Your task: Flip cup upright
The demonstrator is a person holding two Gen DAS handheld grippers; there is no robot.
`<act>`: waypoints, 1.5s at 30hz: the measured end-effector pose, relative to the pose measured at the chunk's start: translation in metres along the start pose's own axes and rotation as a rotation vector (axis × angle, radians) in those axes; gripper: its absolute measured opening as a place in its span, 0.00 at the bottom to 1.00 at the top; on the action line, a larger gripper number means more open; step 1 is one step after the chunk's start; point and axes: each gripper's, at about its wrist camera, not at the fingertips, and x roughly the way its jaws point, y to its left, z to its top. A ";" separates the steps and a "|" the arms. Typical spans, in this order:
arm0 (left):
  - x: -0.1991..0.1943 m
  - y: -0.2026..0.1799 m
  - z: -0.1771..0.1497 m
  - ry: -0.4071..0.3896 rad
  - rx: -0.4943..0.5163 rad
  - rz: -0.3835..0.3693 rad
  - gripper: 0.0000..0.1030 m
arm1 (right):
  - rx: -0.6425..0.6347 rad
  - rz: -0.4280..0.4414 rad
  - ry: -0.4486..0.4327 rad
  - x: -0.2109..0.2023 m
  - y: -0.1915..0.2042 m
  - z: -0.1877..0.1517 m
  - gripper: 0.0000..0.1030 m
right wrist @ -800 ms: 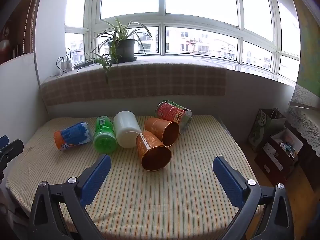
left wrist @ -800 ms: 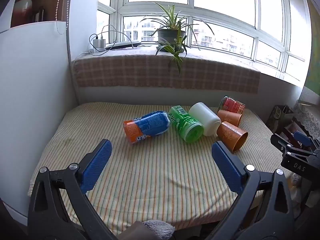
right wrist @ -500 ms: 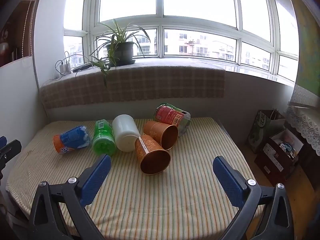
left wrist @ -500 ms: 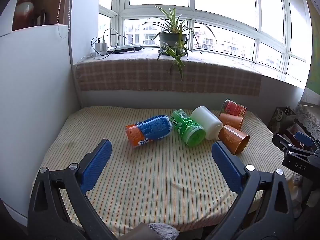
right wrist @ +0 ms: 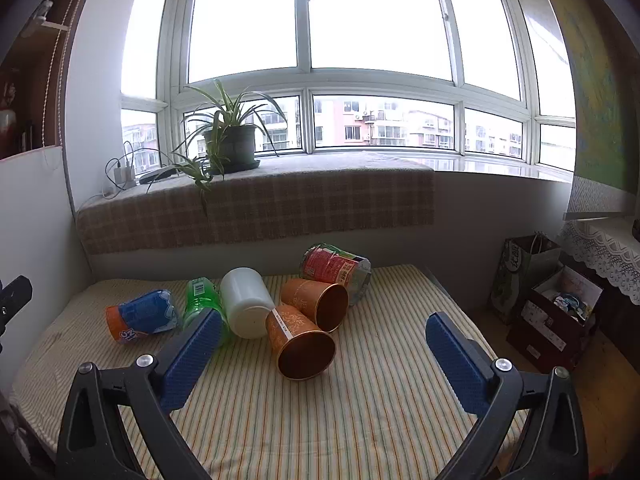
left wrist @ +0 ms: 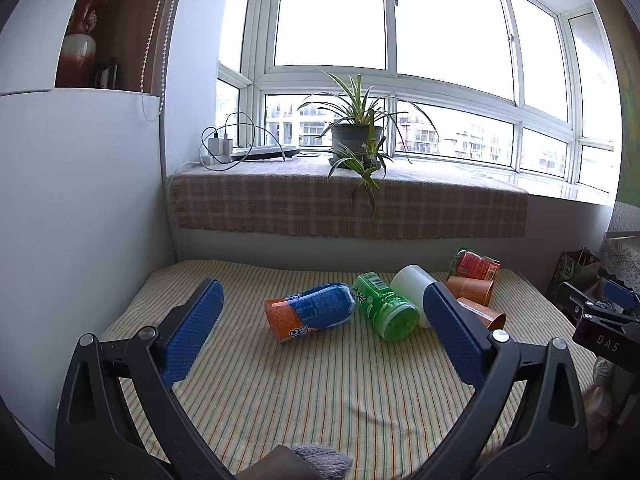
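We hold both tools wide apart and empty, left tool (left wrist: 320, 340) and right tool (right wrist: 320, 354), because the cups lie on their sides ahead; the nearest copper cup (right wrist: 301, 344) rests just beyond the right one on the striped tabletop (right wrist: 360, 420).

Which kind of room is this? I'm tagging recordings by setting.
Probably a home sunroom or enclosed balcony: a wide bay window, a potted spider plant on the cloth-covered sill, and a table with a striped cloth.
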 end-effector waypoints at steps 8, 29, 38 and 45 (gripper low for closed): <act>-0.001 0.000 -0.005 -0.013 0.009 0.016 0.99 | -0.020 -0.005 -0.054 -0.008 0.004 -0.002 1.00; -0.008 0.003 -0.012 -0.023 -0.002 0.015 0.99 | -0.039 0.012 -0.109 -0.017 0.012 0.004 1.00; -0.009 0.005 -0.013 -0.021 -0.011 0.014 0.99 | -0.037 0.012 -0.113 -0.016 0.011 0.004 1.00; -0.011 0.006 -0.013 -0.019 -0.017 0.015 0.99 | -0.042 0.010 -0.117 -0.017 0.012 0.005 1.00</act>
